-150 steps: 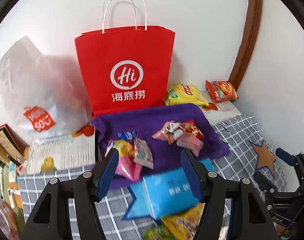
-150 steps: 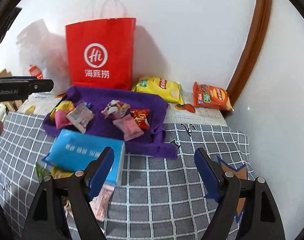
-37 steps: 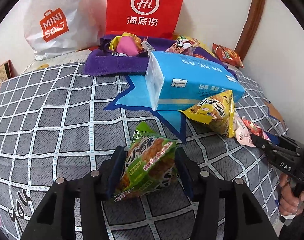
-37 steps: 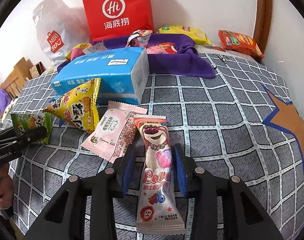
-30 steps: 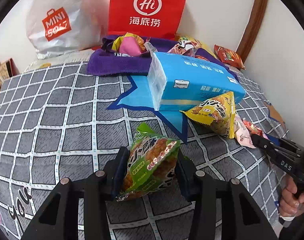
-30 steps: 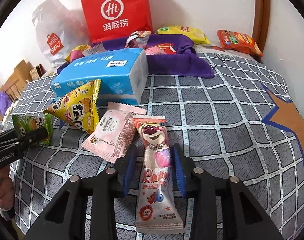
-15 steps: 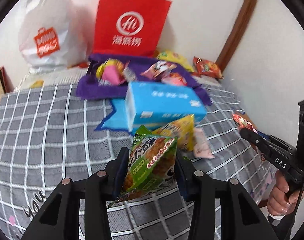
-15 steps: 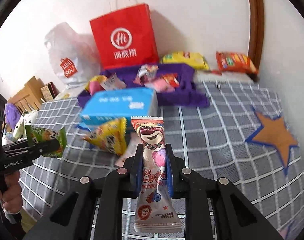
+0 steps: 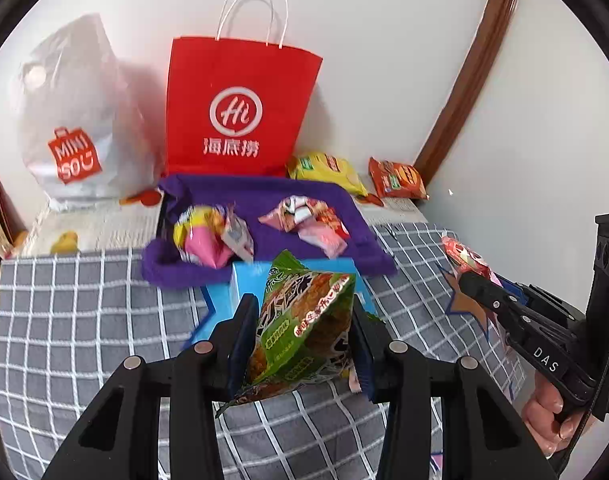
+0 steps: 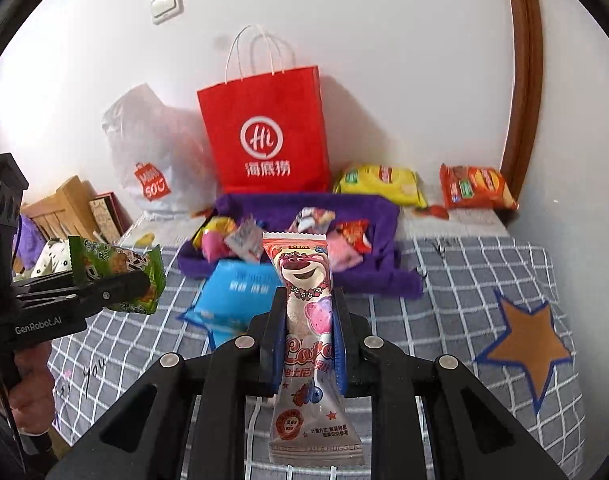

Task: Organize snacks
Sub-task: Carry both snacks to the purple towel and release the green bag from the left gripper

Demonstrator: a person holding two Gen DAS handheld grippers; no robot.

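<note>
My left gripper (image 9: 300,312) is shut on a puffy green snack bag (image 9: 302,328), held in the air above the grey checked bed cover (image 9: 84,320). In the right wrist view the same green snack bag (image 10: 116,276) shows at the left. A pink bear-print snack packet (image 10: 306,320) is clamped upright in my shut right gripper (image 10: 307,304), well above the cover. Beyond both lies a purple towel (image 9: 264,200) carrying several small snacks. A blue tissue pack (image 10: 236,292) lies in front of it, partly hidden by the held packets.
A red paper bag (image 9: 240,108) and a white plastic shopping bag (image 9: 76,120) stand against the wall. Yellow (image 10: 380,182) and orange (image 10: 476,188) chip bags lie at the back right. Wooden boxes (image 10: 64,208) sit at the far left. A hand (image 9: 552,412) grips the right tool.
Both grippers have risen off the bed cover with their packets, so the towel and bags now sit lower and farther. The right jaws pinched tighter on the bear packet.
</note>
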